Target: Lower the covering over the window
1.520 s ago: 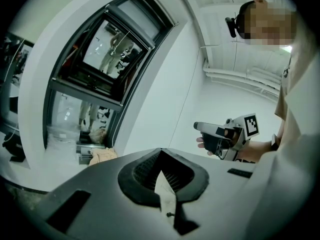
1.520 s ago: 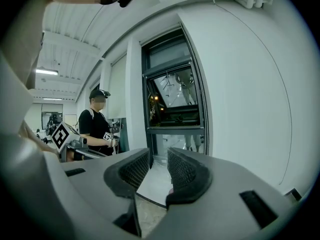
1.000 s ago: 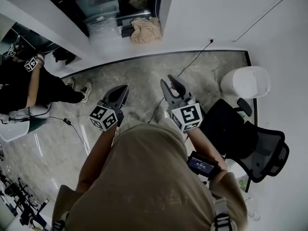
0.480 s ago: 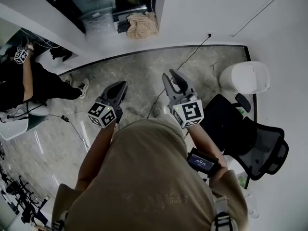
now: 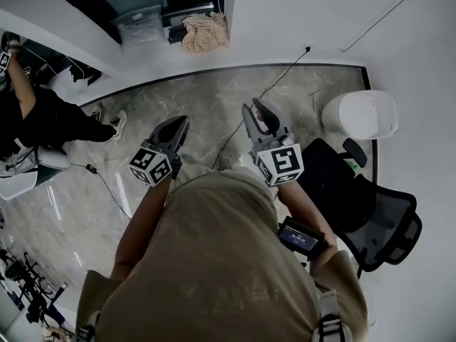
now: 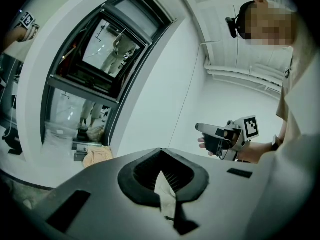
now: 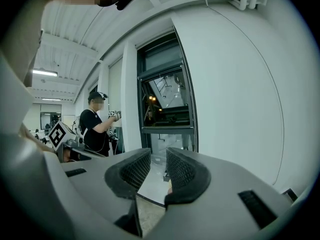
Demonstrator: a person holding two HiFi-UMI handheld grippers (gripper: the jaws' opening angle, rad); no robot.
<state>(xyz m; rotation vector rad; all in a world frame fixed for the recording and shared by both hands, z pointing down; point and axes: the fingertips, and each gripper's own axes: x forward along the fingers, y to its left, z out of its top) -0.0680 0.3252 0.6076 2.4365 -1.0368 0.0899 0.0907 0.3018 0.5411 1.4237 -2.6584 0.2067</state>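
Note:
A dark-framed window (image 5: 160,9) is set in the white wall ahead, and it also fills the middle of the left gripper view (image 6: 100,59) and the right gripper view (image 7: 167,104). Its glass is bare and reflective, and I cannot make out a covering or a cord. My left gripper (image 5: 178,122) is held level over the floor, shut and empty (image 6: 161,154). My right gripper (image 5: 253,108) is beside it and points at the window. Its jaws have just been closing a little and stand apart with nothing between them (image 7: 157,159).
A black office chair (image 5: 370,205) and a white round bin (image 5: 360,117) stand at the right wall. A cable (image 5: 278,84) runs across the marble floor. A beige cloth bundle (image 5: 203,30) and a plastic box (image 5: 139,23) lie at the window's foot. Another person (image 5: 43,120) works at left.
Both grippers have moved forward toward the wall with the window, keeping their spacing. The person at left has shifted toward the picture's edge with an arm raised.

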